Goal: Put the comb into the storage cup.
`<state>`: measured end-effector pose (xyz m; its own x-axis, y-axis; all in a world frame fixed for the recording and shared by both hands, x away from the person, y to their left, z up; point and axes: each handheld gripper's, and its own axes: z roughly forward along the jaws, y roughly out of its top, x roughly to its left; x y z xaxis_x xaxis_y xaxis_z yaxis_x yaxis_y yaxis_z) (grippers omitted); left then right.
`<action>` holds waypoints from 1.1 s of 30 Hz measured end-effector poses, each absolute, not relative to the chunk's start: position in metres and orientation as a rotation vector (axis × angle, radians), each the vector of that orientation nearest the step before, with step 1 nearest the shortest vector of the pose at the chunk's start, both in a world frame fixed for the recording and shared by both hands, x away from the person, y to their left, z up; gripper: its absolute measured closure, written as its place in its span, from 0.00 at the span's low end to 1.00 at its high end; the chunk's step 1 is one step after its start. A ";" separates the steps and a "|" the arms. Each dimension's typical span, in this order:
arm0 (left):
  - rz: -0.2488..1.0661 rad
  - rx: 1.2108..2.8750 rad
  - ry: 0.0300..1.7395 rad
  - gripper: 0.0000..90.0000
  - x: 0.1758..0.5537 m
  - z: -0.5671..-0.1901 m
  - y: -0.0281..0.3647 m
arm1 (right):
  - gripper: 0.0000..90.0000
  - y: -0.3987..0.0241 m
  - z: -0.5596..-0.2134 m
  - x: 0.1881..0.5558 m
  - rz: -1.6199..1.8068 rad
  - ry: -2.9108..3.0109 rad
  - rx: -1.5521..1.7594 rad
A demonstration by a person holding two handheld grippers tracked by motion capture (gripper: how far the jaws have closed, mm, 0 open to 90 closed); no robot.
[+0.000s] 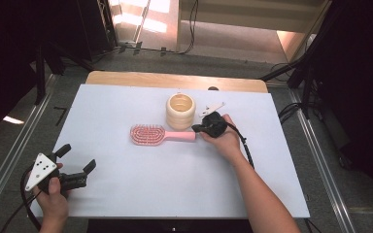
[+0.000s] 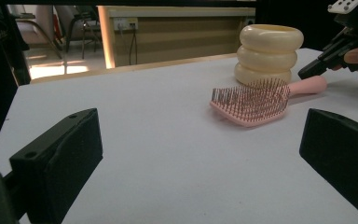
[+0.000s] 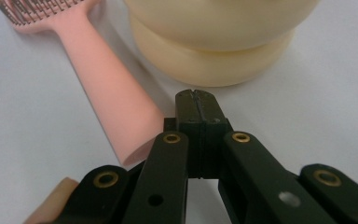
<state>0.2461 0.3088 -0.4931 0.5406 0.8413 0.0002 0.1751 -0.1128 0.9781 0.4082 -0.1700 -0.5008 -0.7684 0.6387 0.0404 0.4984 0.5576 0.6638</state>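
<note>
A pink hairbrush (image 1: 155,135) lies bristles-up in the middle of the white table, handle toward the right. Just behind its handle stands a cream ribbed holder (image 1: 180,110). My right gripper (image 1: 197,128) is shut with nothing between its jaws, its tip right beside the handle's end (image 3: 121,116) and in front of the cream ribbed holder (image 3: 214,42). My left gripper (image 1: 77,159) rests open near the table's front left corner, facing the pink hairbrush (image 2: 254,100) and the cream ribbed holder (image 2: 268,53) from a distance; the right gripper (image 2: 307,72) shows beyond it.
The white table (image 1: 126,189) sits on a wooden top whose far edge (image 1: 175,79) shows behind it. Dark stands and cables ring the table on the floor. Wide bare table surface lies between my two hands.
</note>
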 end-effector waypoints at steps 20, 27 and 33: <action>0.712 1.613 0.881 0.00 0.246 -0.493 0.309 | 0.98 -0.150 -0.494 0.388 0.988 2.678 0.820; 0.713 1.614 0.883 0.00 0.246 -0.493 0.308 | 0.98 -0.148 -0.496 0.385 0.962 2.714 0.810; 0.713 1.614 0.882 0.00 0.246 -0.493 0.308 | 0.98 -0.146 -0.496 0.383 0.940 2.756 0.818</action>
<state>0.2459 0.3085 -0.4932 0.5404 0.8414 -0.0001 0.1761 -0.1130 0.9779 0.3834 -0.1463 -0.4962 -0.8474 0.5275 0.0607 0.4546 0.6617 0.5962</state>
